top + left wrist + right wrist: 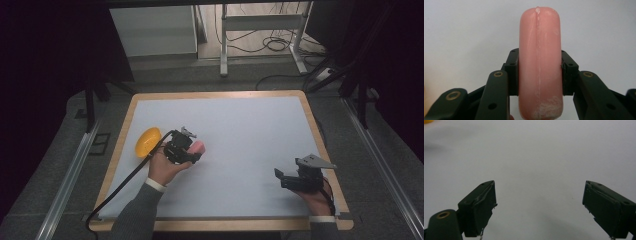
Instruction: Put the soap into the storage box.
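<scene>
A pink sausage-shaped toy (539, 62) stands on end between the pads of my left gripper (540, 72), which is shut on it. From above, the same pink toy (197, 146) pokes out of the left gripper (192, 151) over the left middle of the white mat. A yellow-orange egg-shaped object (147, 141) lies on the mat just left of that hand. My right gripper (283, 178) rests near the mat's right front corner; its jaws (539, 210) stand wide apart over bare white surface, holding nothing.
The white mat (240, 150) lies on a wood-edged table (115, 155). A black cable (122, 185) trails from the left gripper toward the front left. Beyond the table are metal legs (223, 45) and floor cables. A sliver of yellow (427, 121) shows far off in the right gripper view.
</scene>
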A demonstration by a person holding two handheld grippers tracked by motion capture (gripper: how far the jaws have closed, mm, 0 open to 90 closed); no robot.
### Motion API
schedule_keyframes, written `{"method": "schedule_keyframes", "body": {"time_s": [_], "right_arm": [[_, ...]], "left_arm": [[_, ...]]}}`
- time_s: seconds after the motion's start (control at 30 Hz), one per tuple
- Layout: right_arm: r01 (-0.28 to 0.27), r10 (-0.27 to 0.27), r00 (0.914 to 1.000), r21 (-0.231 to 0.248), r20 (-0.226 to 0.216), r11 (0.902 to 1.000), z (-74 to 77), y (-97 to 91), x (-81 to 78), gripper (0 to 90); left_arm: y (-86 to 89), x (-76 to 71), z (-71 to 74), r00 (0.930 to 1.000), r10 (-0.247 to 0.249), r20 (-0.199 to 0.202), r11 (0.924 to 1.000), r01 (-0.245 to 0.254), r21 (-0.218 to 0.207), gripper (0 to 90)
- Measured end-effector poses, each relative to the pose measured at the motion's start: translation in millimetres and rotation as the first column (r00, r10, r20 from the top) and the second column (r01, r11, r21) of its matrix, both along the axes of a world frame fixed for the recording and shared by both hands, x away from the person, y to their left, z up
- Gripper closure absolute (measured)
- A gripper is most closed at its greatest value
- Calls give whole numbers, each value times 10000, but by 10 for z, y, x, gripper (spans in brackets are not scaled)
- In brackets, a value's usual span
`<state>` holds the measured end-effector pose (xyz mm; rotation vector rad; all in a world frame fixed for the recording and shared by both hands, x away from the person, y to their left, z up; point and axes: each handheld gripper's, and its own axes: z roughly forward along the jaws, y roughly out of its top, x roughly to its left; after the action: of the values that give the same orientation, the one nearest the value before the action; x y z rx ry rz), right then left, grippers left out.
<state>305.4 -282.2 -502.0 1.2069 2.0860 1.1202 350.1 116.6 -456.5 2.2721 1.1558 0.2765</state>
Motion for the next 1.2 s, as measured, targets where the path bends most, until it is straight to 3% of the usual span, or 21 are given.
{"method": "schedule_keyframes", "body": {"time_s": [0.2,0.53,0.83,1.2], "right_arm": [[-40,40,10000,4,4,10000,1,8,-2,114],[38,-38,10000,-51,-31,10000,-7,2,3,114],[35,-35,10000,1,18,10000,-1,-2,1,114],[19,-19,10000,-91,13,10000,-6,16,4,114]], "left_arm": [[73,22,18,9999,83,-68,9999,-83,-58,600],[255,39,133,9987,439,259,9990,-436,-115,600],[441,144,190,9963,839,207,9964,-840,60,600],[665,205,245,9913,1306,177,9914,-1306,-22,600]]}}
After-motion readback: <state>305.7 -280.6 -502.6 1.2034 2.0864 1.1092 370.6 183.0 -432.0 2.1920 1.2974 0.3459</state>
